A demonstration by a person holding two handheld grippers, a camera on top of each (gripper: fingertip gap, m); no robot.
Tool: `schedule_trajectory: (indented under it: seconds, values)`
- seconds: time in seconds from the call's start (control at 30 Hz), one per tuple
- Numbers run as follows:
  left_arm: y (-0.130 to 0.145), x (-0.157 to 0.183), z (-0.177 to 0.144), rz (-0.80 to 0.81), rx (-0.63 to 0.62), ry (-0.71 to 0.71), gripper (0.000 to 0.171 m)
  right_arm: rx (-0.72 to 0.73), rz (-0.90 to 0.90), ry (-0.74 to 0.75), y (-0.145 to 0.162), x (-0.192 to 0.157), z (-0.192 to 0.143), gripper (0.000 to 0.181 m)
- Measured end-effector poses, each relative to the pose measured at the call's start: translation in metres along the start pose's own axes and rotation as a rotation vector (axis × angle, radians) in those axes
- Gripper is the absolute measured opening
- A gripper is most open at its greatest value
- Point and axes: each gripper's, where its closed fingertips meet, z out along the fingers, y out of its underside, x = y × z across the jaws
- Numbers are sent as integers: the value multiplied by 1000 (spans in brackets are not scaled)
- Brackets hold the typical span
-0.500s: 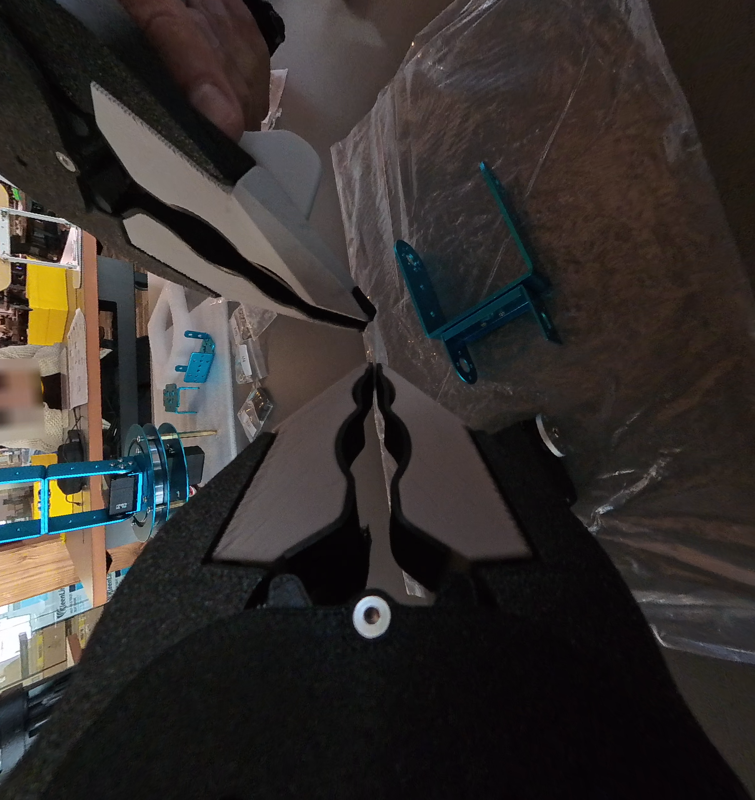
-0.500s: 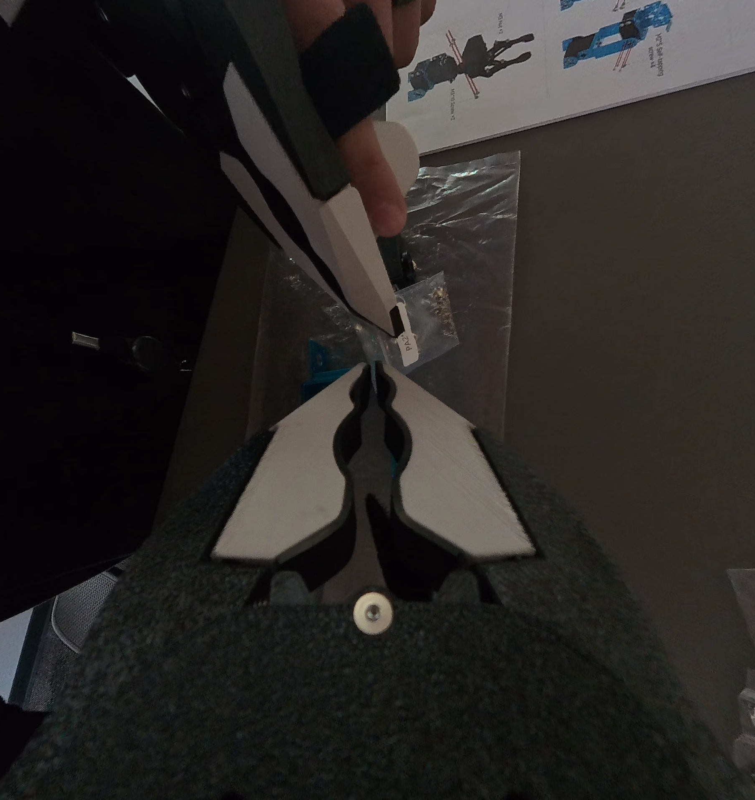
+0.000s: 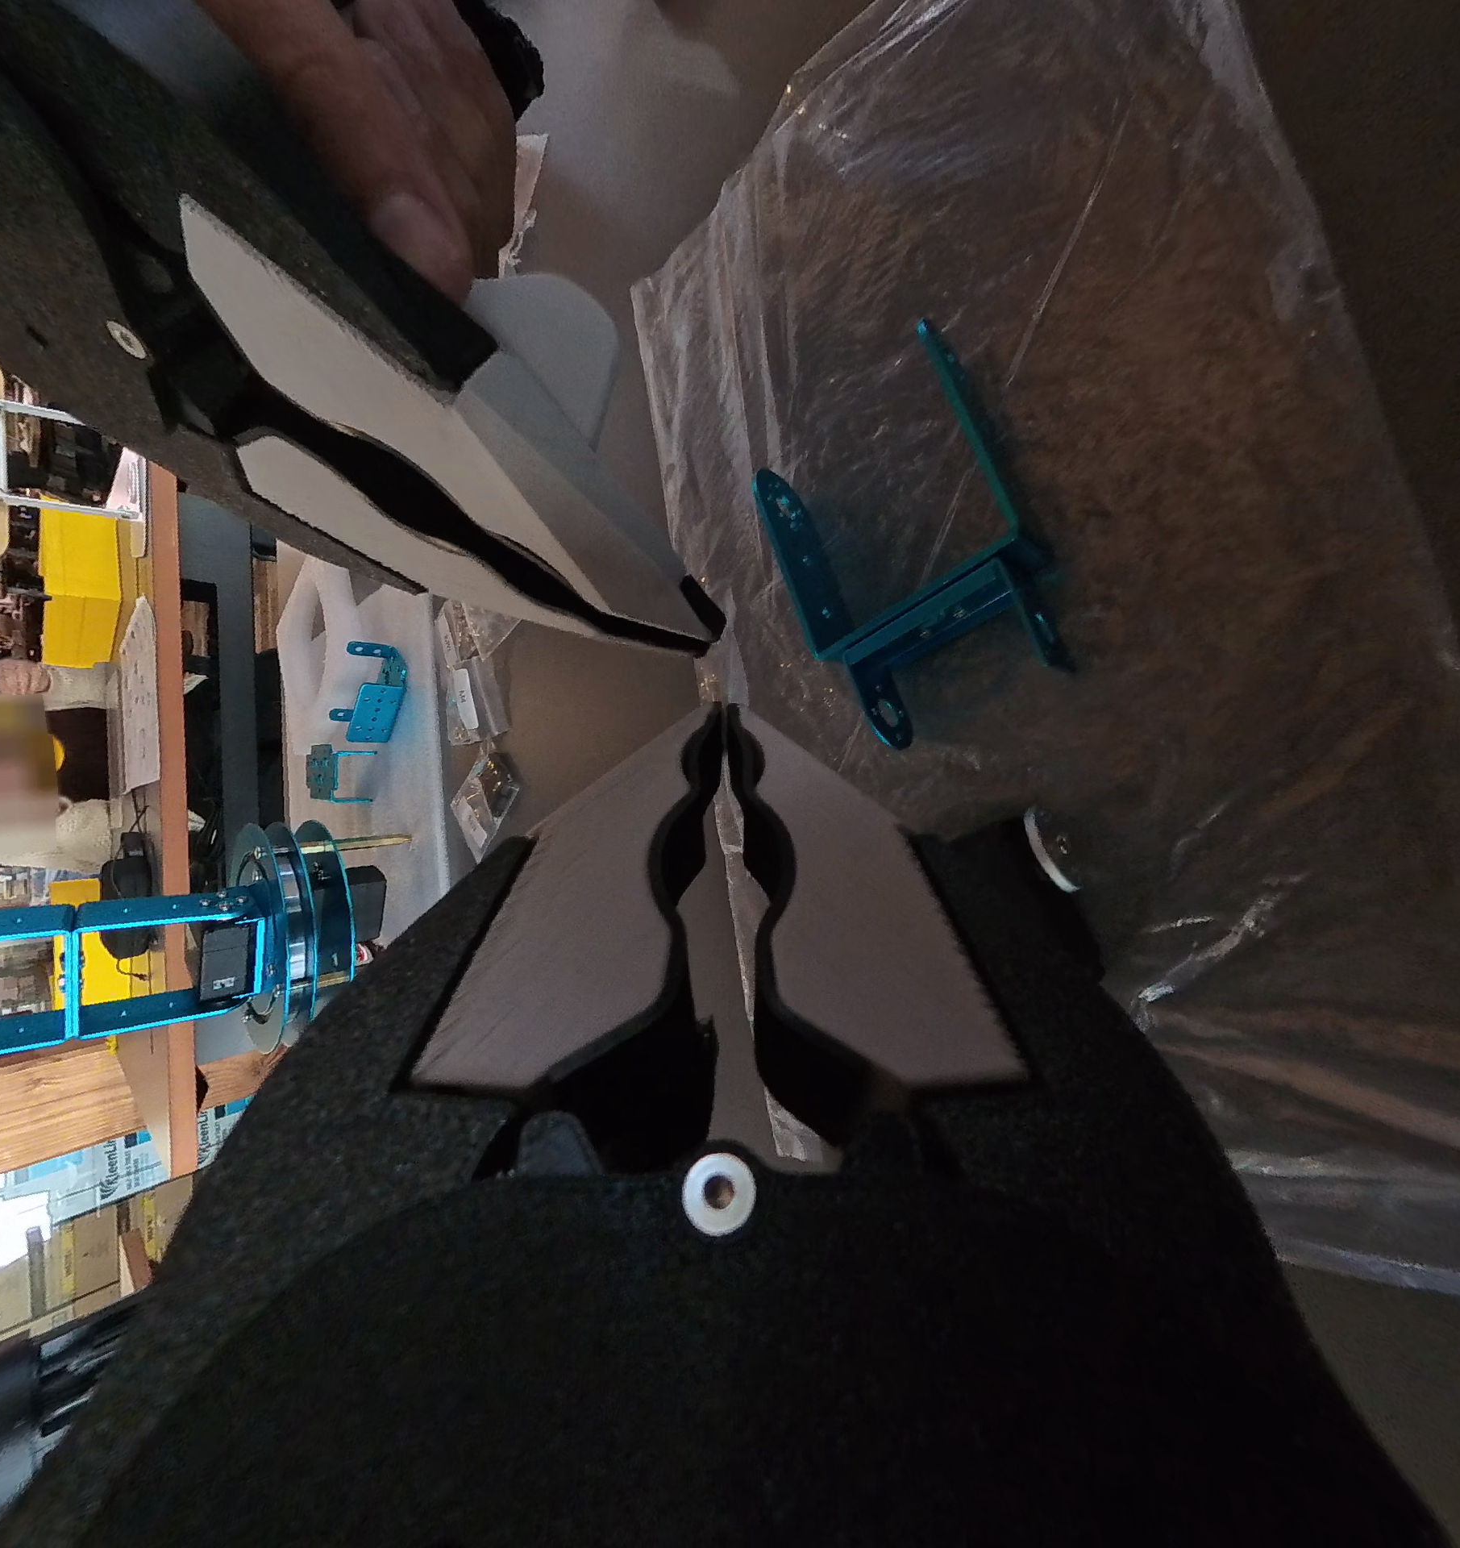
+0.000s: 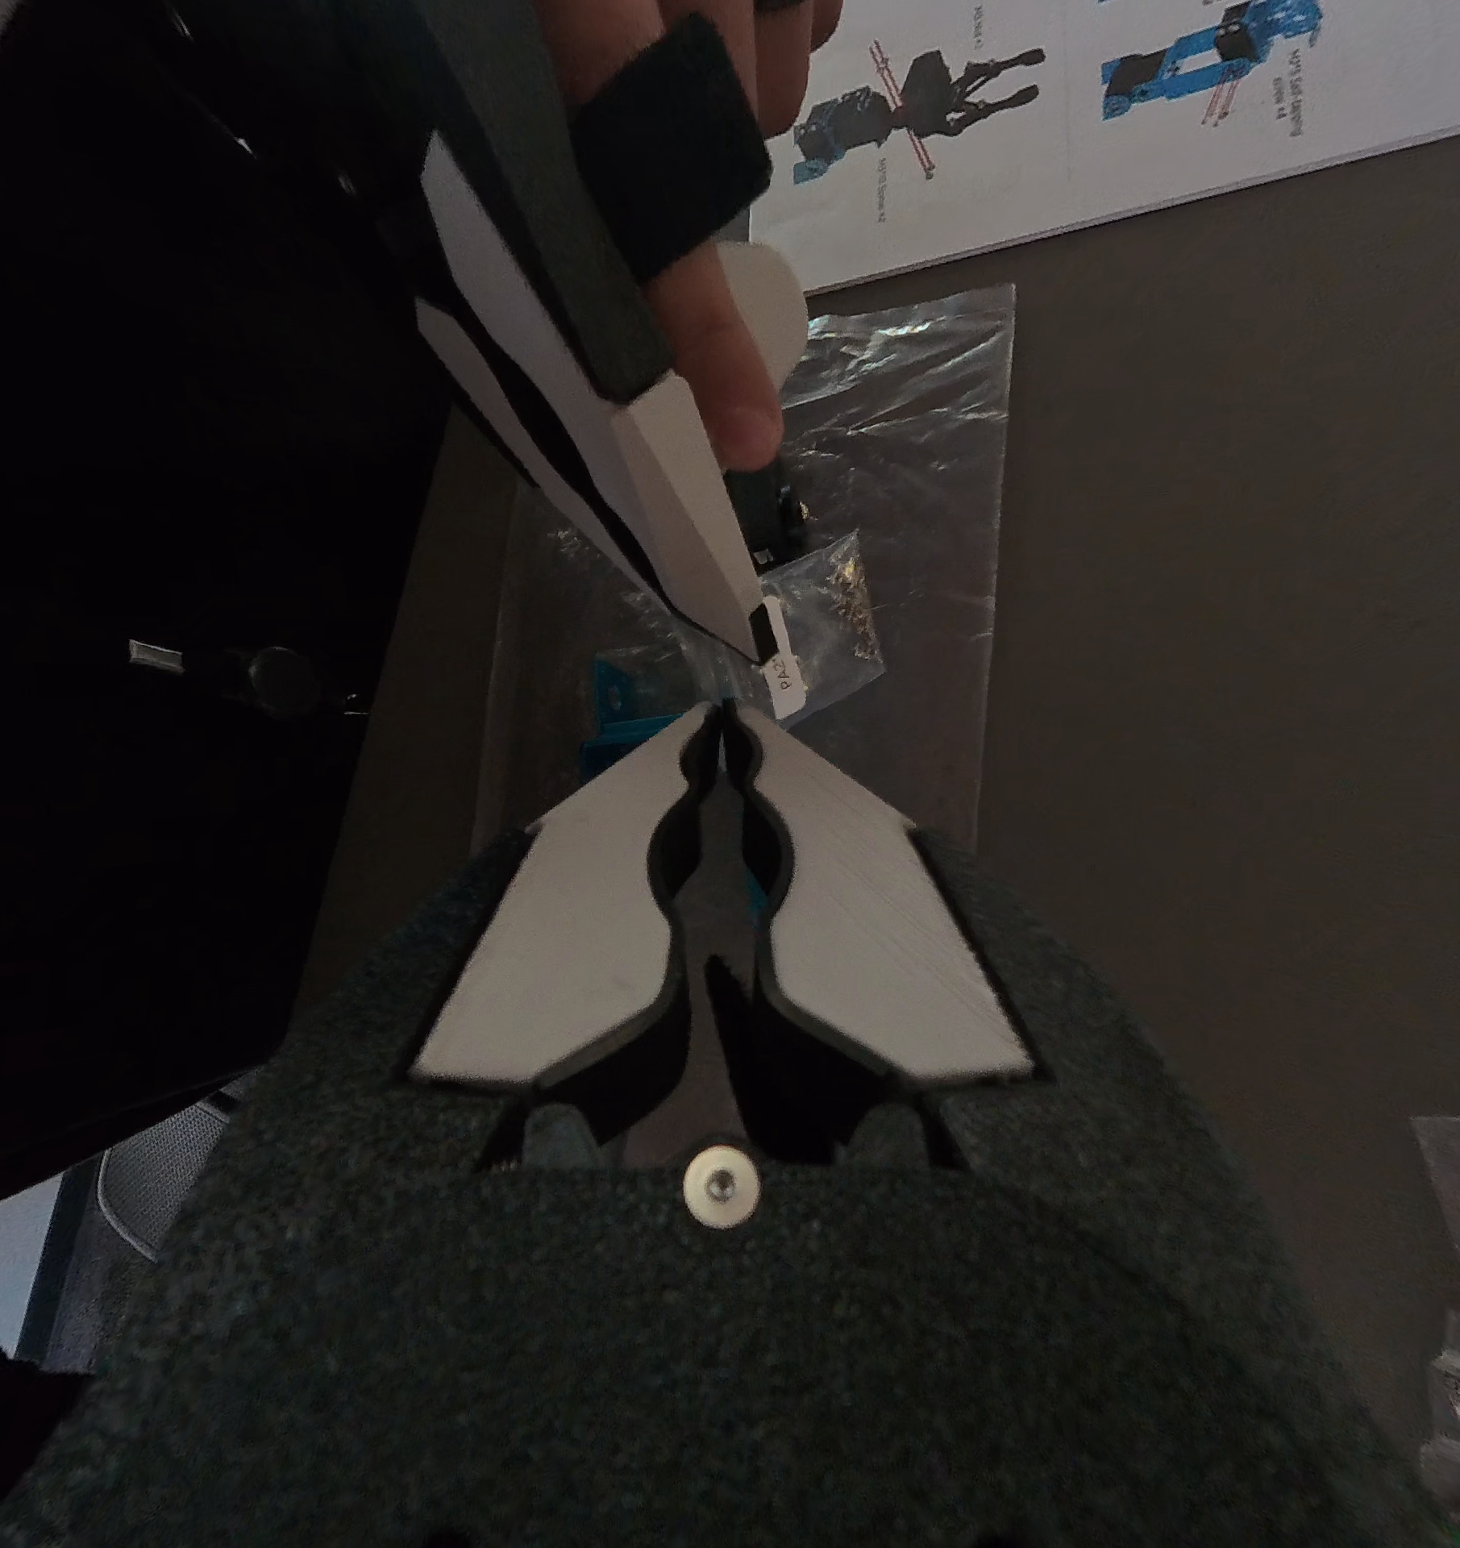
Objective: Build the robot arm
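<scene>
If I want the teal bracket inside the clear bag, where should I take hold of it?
Probably through the clear bag, across one upright arm of the teal bracket. The arms are thin flat plates standing off the crossbar, so come along the crossbar, with the fingers closing on an arm's two faces.

- The left wrist view looks forward along the left gripper [image 3: 722, 712], very close to a clear plastic bag [image 3: 1044, 419] holding a blue metal bracket [image 3: 910, 603]; it is rolled sideways, so the room's shelves stand on edge at its left.
- The right wrist view looks along the right gripper [image 4: 724, 710], down at the dark table [image 4: 1212, 670], with an instruction sheet [image 4: 1128, 109] at the top edge.
- Each view shows the other gripper entering from its upper left, tips nearly meeting its own.
- Both share the bag's edge, seen from opposite sides.
</scene>
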Motion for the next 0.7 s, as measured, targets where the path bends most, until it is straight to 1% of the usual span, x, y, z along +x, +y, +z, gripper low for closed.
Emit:
schedule_trajectory:
  seconds: [0.33, 0.47, 0.6, 0.7]
  values:
    - [2, -1, 1, -20, -7, 5, 0, -3, 1, 11, 0, 2, 2, 3]
    - [2, -1, 1, -31, -6, 9, 0, 1, -1, 6, 0, 1, 3, 0]
    - [3, -1, 0, -41, -3, 10, 0, 21, -8, 26, -3, 4, 1, 0]
    - [4, -5, 0, -55, -8, -16, 0, 49, -7, 42, -5, 7, -2, 0]
